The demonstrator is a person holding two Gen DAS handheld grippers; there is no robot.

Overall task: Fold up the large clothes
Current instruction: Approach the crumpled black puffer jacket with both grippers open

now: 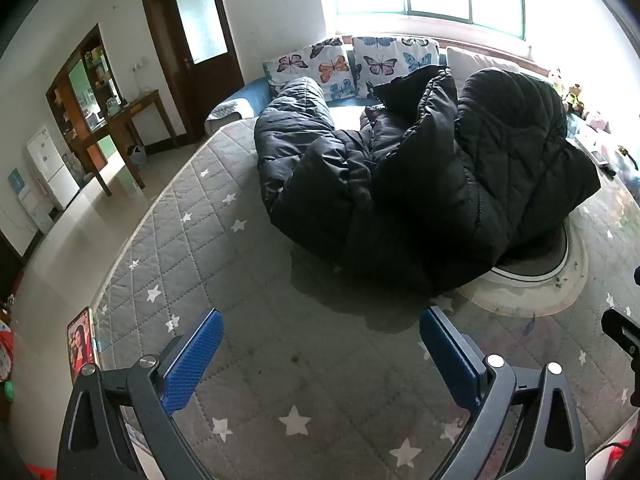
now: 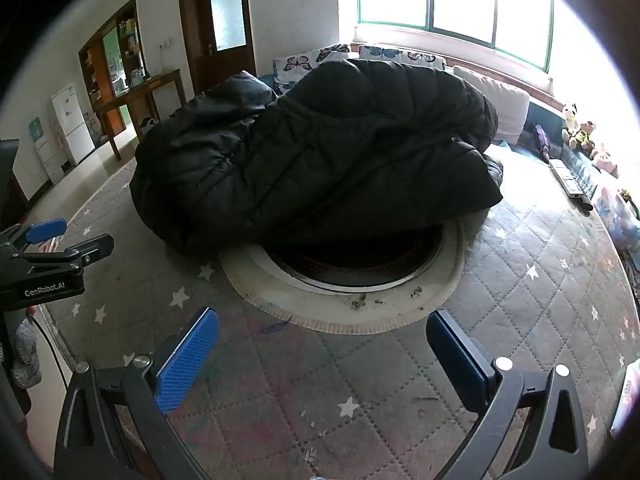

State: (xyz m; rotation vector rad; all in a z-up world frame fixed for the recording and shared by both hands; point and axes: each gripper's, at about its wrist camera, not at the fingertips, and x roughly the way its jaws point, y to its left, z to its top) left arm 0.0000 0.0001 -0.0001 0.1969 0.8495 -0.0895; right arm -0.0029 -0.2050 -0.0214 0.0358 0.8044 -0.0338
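A large black quilted puffer jacket (image 1: 420,184) lies crumpled in a heap on a round table covered by a grey star-patterned quilt (image 1: 240,320). It also shows in the right wrist view (image 2: 320,152), partly covering a round dark recess (image 2: 360,260) in the table's middle. My left gripper (image 1: 320,344) is open and empty, hovering over the quilt in front of the jacket. My right gripper (image 2: 322,346) is open and empty, in front of the recess. The left gripper also appears at the left edge of the right wrist view (image 2: 68,240).
A sofa with butterfly cushions (image 1: 352,64) stands behind the table under a bright window. A phone (image 1: 82,344) lies at the table's left edge. A wooden side table (image 1: 120,128), a brown door (image 1: 192,40) and a white fridge (image 1: 48,168) stand at the left. Plush toys (image 2: 580,136) sit at the right.
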